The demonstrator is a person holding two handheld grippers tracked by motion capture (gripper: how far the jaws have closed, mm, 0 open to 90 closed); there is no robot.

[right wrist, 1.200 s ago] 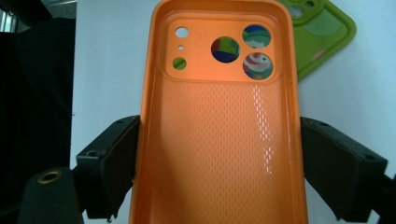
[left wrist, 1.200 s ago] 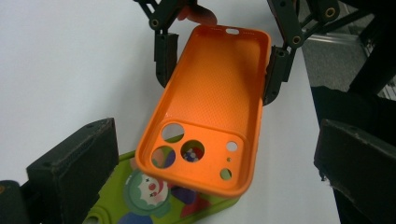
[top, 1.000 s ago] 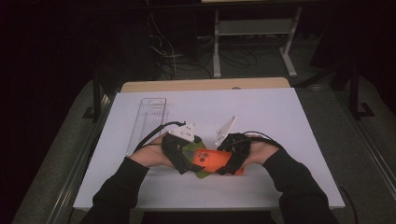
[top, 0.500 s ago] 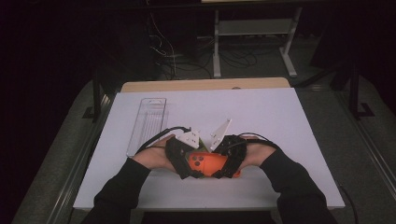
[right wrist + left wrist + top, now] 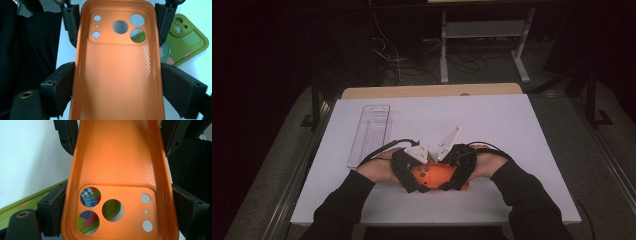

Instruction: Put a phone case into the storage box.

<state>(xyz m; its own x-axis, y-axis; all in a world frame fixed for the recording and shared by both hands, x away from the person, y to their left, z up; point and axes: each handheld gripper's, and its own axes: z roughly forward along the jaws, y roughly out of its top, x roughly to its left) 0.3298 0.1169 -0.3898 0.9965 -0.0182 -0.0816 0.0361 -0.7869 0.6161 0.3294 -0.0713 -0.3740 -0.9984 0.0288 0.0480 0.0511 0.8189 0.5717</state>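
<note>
1. Holding is shared: the orange phone case [image 5: 117,180] sits between the fingers of both grippers, the left gripper [image 5: 412,167] clamped across its camera-cutout end and the right gripper [image 5: 457,165] across the plain end, each set of fingers [image 5: 61,85] narrowed onto the case's side walls.
2. Location: the orange phone case is held just above the white desk [image 5: 512,125], directly between the two hands, its open inside facing the gripper cameras.
3. Beneath the fingers, a green phone case [image 5: 187,42] lies on the desk; its printed pattern shows through the camera holes in the left gripper view. Whether the two cases touch cannot be told.
4. Judgement: the step appears to be a two-handed hold or handover of the case. Pressure should stay even on both side walls; the soft shell will likely bow if either pair squeezes harder.
5. Recommendation: keep both grips level so the case does not twist, and release one side only once the other pair is firmly seated.
6. A clear tray [image 5: 370,132] lies well beyond the left fingers, untouched.
</note>
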